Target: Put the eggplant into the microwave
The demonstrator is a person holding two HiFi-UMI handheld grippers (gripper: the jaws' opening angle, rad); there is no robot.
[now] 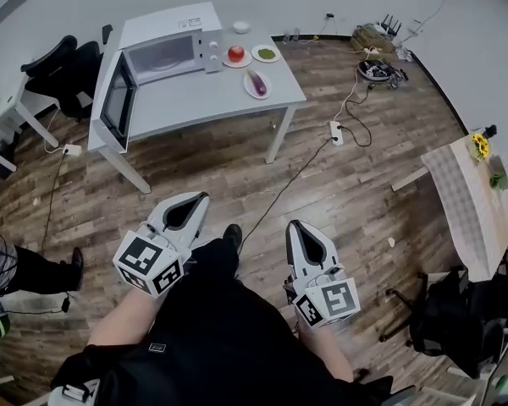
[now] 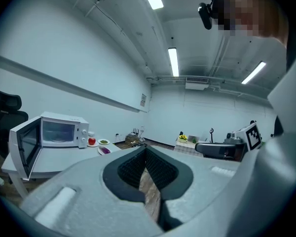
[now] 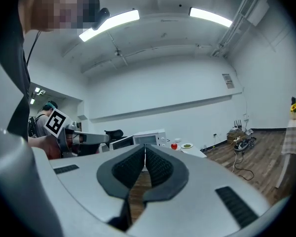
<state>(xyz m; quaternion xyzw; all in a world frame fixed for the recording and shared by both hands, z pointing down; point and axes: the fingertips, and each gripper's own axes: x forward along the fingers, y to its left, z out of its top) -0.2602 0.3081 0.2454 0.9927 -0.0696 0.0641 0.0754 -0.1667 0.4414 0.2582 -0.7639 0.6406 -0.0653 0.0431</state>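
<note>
- Currently, the eggplant [image 1: 258, 82] lies on a white plate [image 1: 247, 85] at the right end of the counter [image 1: 195, 104], in the upper centre of the head view.
- The microwave [image 1: 165, 57] stands on the counter's left part. Its door [image 1: 118, 101] is swung open toward the frame's left, so the cavity is accessible for loading.
- The left gripper [image 1: 201, 196] has its jaws closed together with nothing between them.
- The right gripper [image 1: 295, 224] is likewise closed and empty.
- Both grippers sit low in the frame, close to the person's body and well apart from the counter, probably a carry posture for the approach.
- Judgement: the task has not started. The next move calls for walking up and opening one gripper around the eggplant.
</note>
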